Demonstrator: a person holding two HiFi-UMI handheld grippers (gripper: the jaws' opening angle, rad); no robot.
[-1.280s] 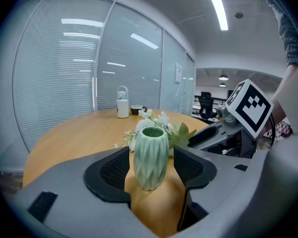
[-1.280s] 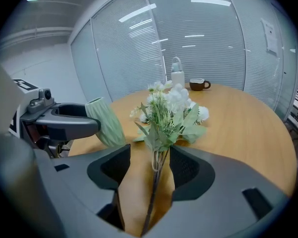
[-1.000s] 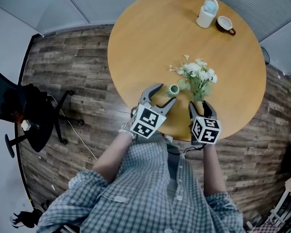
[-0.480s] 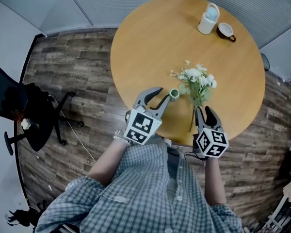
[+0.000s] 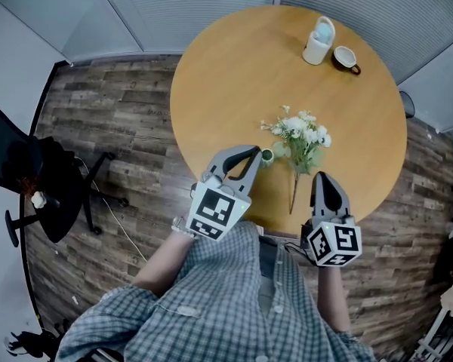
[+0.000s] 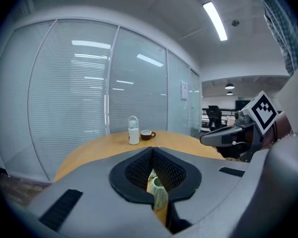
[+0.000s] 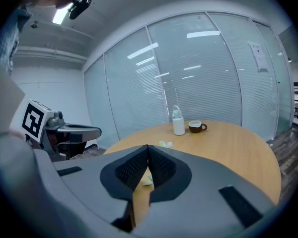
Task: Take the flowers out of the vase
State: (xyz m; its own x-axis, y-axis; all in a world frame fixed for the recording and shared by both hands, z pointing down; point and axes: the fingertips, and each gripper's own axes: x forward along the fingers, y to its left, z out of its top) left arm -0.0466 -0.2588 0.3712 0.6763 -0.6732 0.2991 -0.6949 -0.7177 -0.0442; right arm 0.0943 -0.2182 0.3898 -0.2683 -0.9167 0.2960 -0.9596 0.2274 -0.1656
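A bunch of white flowers (image 5: 300, 134) lies flat on the round wooden table (image 5: 234, 66), its stems (image 5: 294, 191) pointing toward the near edge. The small green vase (image 5: 266, 155) stands empty just left of the blooms. My left gripper (image 5: 254, 154) hovers above the table beside the vase; its jaws have just been closing and are shut with nothing between them. In the left gripper view the vase (image 6: 158, 195) shows below the closed tips (image 6: 152, 150). My right gripper (image 5: 322, 177), near the stems, has also just closed and is shut and empty (image 7: 148, 147).
A white bottle (image 5: 319, 40) and a dark mug (image 5: 346, 57) stand at the table's far side. A black office chair (image 5: 30, 179) is on the wood floor to the left. Glass walls with blinds ring the room.
Both grippers went from wide open to shut and rose off the table toward me. The vase and the flowers stay where they lay, apart from the jaws.
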